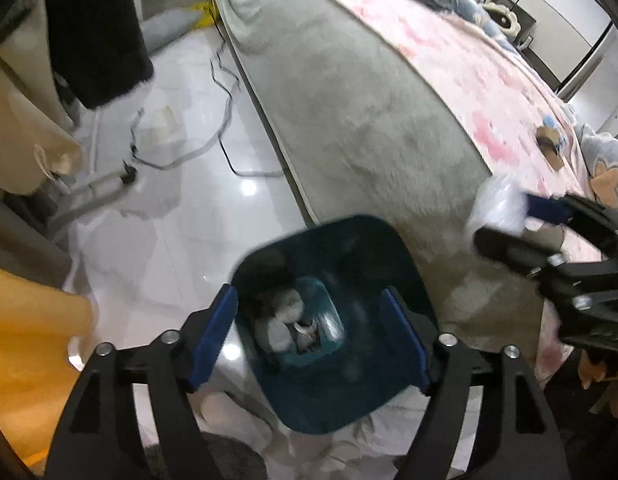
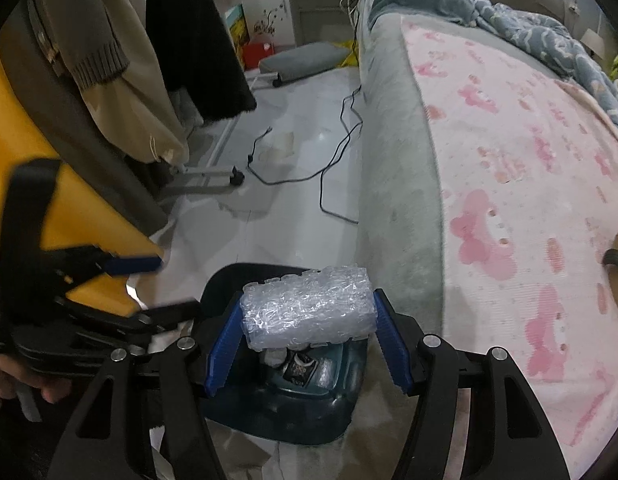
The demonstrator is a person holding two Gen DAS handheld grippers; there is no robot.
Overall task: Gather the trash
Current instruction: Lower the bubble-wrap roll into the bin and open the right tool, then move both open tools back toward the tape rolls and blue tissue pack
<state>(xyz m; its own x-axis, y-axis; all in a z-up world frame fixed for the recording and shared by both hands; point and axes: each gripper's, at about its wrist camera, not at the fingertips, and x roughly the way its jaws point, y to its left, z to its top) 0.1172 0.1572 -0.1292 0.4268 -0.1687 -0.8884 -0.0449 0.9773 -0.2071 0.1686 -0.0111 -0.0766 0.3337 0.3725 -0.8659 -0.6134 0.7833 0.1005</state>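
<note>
A dark teal trash bin (image 1: 389, 240) stands on the floor against the bed, with crumpled white trash (image 1: 285, 312) and a dark packet (image 2: 301, 368) inside. My left gripper (image 1: 309, 320) hangs over the bin, open wide, with nothing between its blue pads. My right gripper (image 2: 309, 320) is shut on a roll of clear bubble wrap (image 2: 309, 308), held just above the bin (image 2: 277, 408). In the left wrist view the right gripper (image 1: 509, 220) sits at the right, over the bed's edge, with the bubble wrap (image 1: 497, 208) in it. The left gripper (image 2: 157, 286) shows at the left of the right wrist view.
A bed with a grey mattress side (image 1: 369, 120) and a pink patterned sheet (image 2: 529, 160) fills the right. A piece of cardboard (image 2: 617, 272) lies on it. Black cables (image 2: 329, 160) trail over the white tiled floor. Hanging clothes (image 2: 109, 60) and yellow fabric (image 1: 25, 340) crowd the left.
</note>
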